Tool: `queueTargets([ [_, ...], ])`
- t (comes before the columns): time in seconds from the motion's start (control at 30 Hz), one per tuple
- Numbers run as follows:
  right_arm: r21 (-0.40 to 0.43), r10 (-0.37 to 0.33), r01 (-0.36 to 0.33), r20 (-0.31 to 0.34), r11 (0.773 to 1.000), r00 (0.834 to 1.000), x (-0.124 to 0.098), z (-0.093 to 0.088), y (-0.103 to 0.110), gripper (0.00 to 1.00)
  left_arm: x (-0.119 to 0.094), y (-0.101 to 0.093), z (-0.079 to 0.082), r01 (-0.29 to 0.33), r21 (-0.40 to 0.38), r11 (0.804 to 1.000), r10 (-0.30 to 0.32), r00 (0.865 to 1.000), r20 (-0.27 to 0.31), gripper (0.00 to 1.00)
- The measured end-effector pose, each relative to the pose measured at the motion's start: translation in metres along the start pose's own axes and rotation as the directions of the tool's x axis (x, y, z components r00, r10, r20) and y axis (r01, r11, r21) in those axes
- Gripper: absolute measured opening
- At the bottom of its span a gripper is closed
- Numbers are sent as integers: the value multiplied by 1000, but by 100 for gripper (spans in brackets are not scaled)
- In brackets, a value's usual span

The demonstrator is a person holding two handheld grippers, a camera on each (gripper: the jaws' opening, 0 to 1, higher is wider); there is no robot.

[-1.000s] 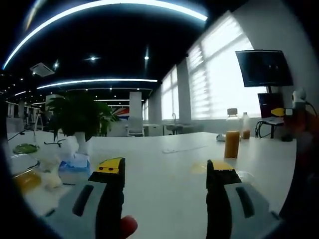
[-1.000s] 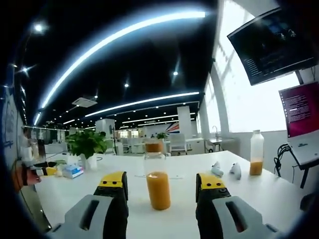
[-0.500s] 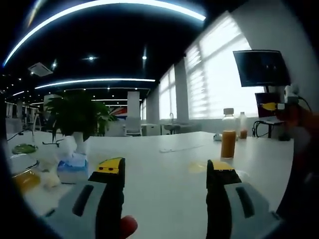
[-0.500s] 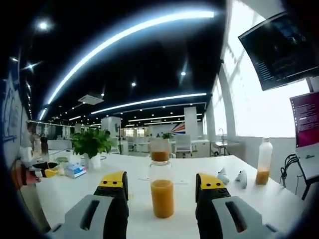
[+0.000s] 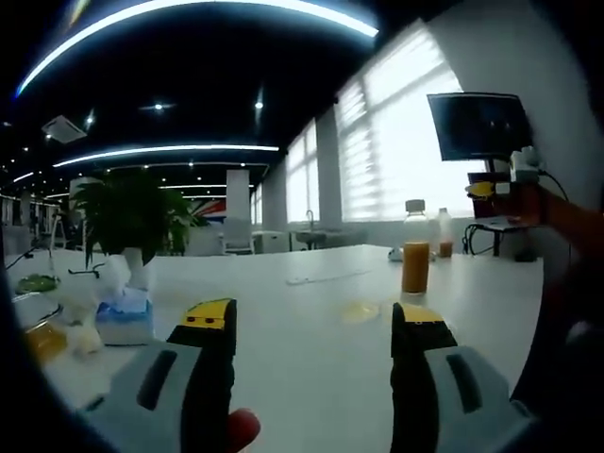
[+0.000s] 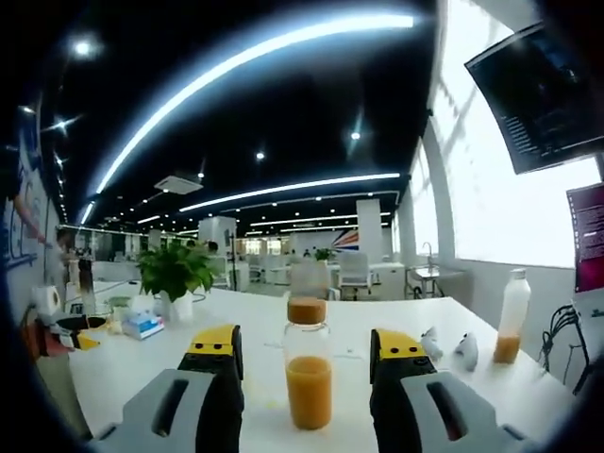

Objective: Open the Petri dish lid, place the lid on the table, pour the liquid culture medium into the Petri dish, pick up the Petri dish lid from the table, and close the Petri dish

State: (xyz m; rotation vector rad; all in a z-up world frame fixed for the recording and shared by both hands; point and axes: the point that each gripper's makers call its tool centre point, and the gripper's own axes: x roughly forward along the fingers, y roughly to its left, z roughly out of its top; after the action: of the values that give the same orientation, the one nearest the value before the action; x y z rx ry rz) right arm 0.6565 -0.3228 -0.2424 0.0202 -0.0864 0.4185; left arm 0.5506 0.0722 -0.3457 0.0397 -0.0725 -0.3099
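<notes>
Lining up on the bottle (image 6: pixel 309 363) with the right claw (image 6: pixel 307 354): jaws spread, empty, the bottle standing upright between them at lower centre of the right gripper view, orange liquid in its lower half, brown cap on. Can't tell whether the jaws are level with it or short of it.

Left claw (image 5: pixel 311 326) is spread and empty too, low over the white bench (image 5: pixel 302 377). The Petri dish (image 5: pixel 361 310) sits flat on the bench just above the right jaw tip in the left gripper view, yellowish, the same bottle behind it to the right. Can't tell whether its lid is on or off.

Risks, as I read it:
- Tall narrow bottle: an off-centre closing jaw could knock it over.
- Cap looks on; pouring needs it off.
- Dish is thin and clear, easy to misjudge depth and nudge it.
- Tissue box (image 5: pixel 123 314) and plant (image 5: pixel 127 212) at left are well apart, no issue.
</notes>
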Motion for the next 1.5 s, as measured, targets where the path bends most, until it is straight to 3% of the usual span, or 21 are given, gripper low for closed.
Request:
queueTargets([
  [0.37, -17, 24, -24, -15, 1000, 1000, 26, 10, 2, 49, -2, -5, 2, 13, 6, 1000, -13, 1000, 11, 58],
  [0.77, -9, 41, -42, -57, 999, 998, 64, -1, 5, 48, -1, -6, -1, 10, 6, 1000, -10, 1000, 10, 58],
  [1.23, -20, 59, -60, -81, 998, 995, 92, -7, 14, 48, -4, -1, 1, -12, 5, 1000, 12, 1000, 15, 58],
  [1.43, -32, 32, -36, -96, 999, 995, 110, -13, 7, 47, -5, -2, 3, -9, 1, 1000, 9, 1000, 19, 58],
  [1.5, 3, 18, -18, -84, 1000, 996, 115, -17, 4, 47, -5, -2, 3, -9, 0, 1000, 9, 1000, 20, 58],
])
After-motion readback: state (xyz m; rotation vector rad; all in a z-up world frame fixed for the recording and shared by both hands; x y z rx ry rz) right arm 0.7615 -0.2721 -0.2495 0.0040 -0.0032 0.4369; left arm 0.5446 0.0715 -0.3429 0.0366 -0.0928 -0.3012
